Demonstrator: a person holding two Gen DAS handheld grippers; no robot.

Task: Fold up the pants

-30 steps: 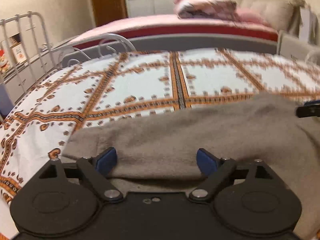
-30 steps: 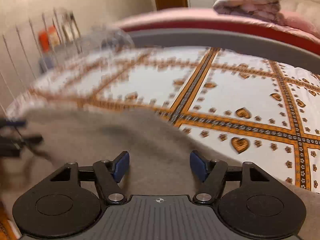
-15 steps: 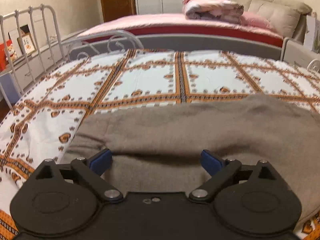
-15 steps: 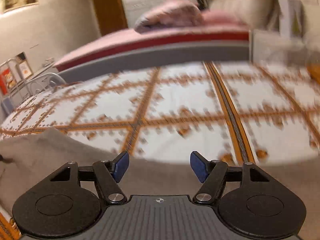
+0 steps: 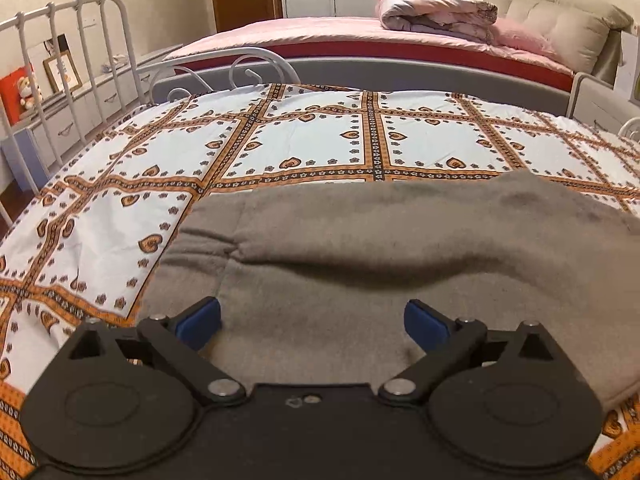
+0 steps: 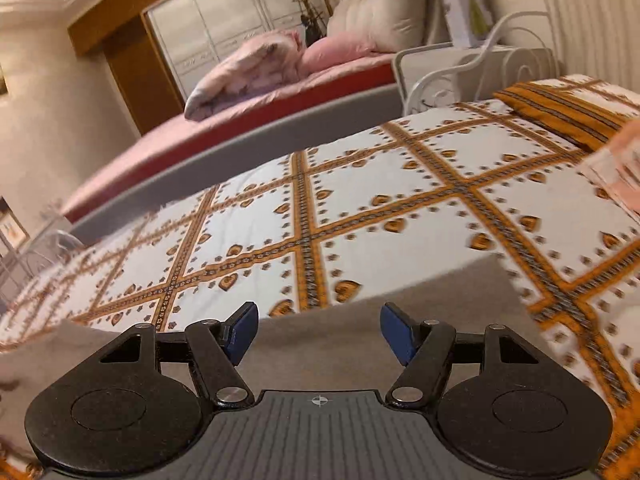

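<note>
pants [image 5: 400,248]: grey, soft fleece-type, 1 pair. Lying on the bedspread [image 5: 312,140], near edge, right in front of both grippers. Bedspread is the landmark for everything below.
fold status: left view shows a top layer lapped over a lower one, rounded fold line running across the middle, so I judge at least 1 fold done. Left end of the pile has a loose lip, not squared up.
left to do: prob. 1 more fold to get a compact bundle, plus tidy edges. Can't see the full outline of the pants in either view, so exact stage is a guess.
left gripper [image 5: 312,320]: above the near part of the pants, pointing down at them. Jaws have just been opening, now spread wide; cloth lies below the gap, pads not pressing it.
right gripper [image 6: 318,332]: over the pants' right end, where the grey edge meets the bedspread. View is tilted and blurred. Jaws apart, nothing pinched between them.
far side of bedspread: 2nd bed [image 5: 360,36], pink sheet, with 1 rolled quilt [image 5: 436,10] and pillows; count of pillows unclear.
left of bedspread: white metal rail [image 5: 76,52].
right of bedspread: something pale pink at the frame edge, too blurred to id.
counts: pants 1, grippers 2, beds 2, quilt 1.
</note>
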